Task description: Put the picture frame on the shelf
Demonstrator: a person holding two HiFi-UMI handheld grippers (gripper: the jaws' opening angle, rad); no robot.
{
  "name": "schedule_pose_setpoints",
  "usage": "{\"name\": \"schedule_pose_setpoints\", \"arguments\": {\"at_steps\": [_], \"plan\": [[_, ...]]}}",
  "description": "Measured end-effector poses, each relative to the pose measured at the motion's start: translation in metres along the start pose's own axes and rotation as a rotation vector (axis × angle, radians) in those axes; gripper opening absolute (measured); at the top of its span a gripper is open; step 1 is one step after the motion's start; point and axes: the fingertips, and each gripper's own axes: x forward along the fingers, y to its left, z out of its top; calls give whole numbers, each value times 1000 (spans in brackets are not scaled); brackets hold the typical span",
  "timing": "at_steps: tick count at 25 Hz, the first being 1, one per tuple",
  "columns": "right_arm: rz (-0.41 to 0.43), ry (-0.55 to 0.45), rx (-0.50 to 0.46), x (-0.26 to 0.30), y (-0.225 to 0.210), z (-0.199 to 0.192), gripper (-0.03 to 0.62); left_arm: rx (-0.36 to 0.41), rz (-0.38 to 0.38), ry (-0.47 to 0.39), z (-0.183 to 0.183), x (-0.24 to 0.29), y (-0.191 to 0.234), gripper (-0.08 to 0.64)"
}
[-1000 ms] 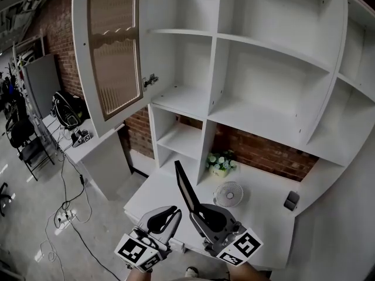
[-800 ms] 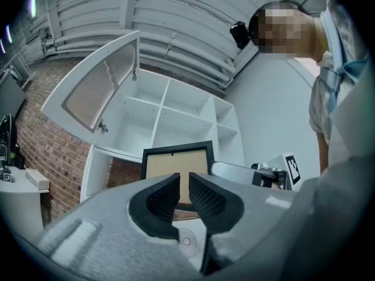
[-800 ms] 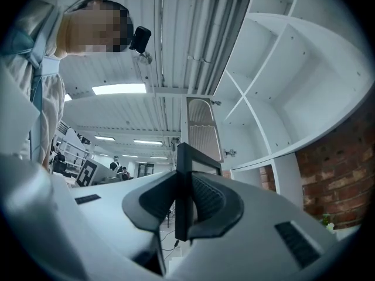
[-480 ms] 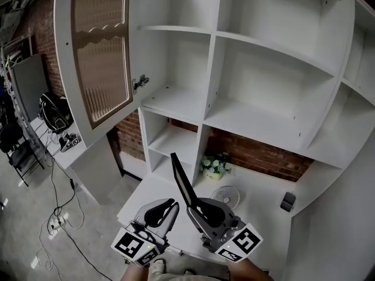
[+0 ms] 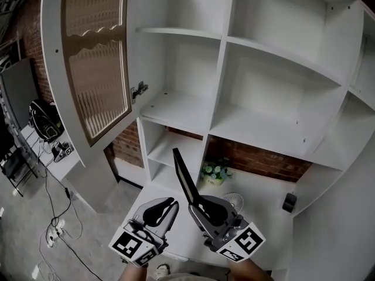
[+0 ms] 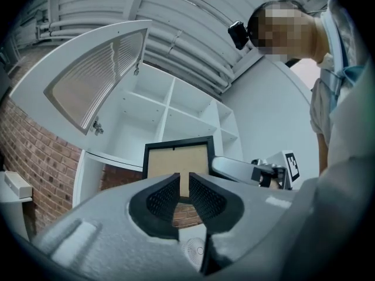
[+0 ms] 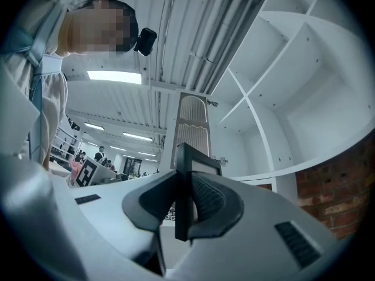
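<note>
Below the smooth white shelf, the right gripper clamps the thin black picture frame by its lower edge, upright and edge-on, probably ready to slide into a compartment. Its back is plain brown board. The left gripper hovers alongside, its jaws slightly parted and empty.

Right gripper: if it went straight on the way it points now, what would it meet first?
Probably the open cabinet door, dead ahead beyond the picture frame the right gripper clamps; the shelf unit sits off to the right. Depth is unclear.
</note>
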Motion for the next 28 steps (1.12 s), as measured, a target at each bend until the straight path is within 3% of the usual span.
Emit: {"name": "schedule_pose_setpoints", "arguments": {"at_steps": [5, 12, 18, 28], "plan": [[-20, 17, -86, 21, -14, 8, 85, 8, -17, 5, 4, 3, 23, 54], [-45, 123, -311, 47, -30, 14, 84, 0, -42, -13, 11, 13, 47, 54], [-35, 288, -563, 65, -43, 6, 84, -11, -62, 10, 3, 23, 60, 54], [32, 389, -833, 100, -58, 14, 84, 2, -79, -7, 11, 37, 76, 54]]}}
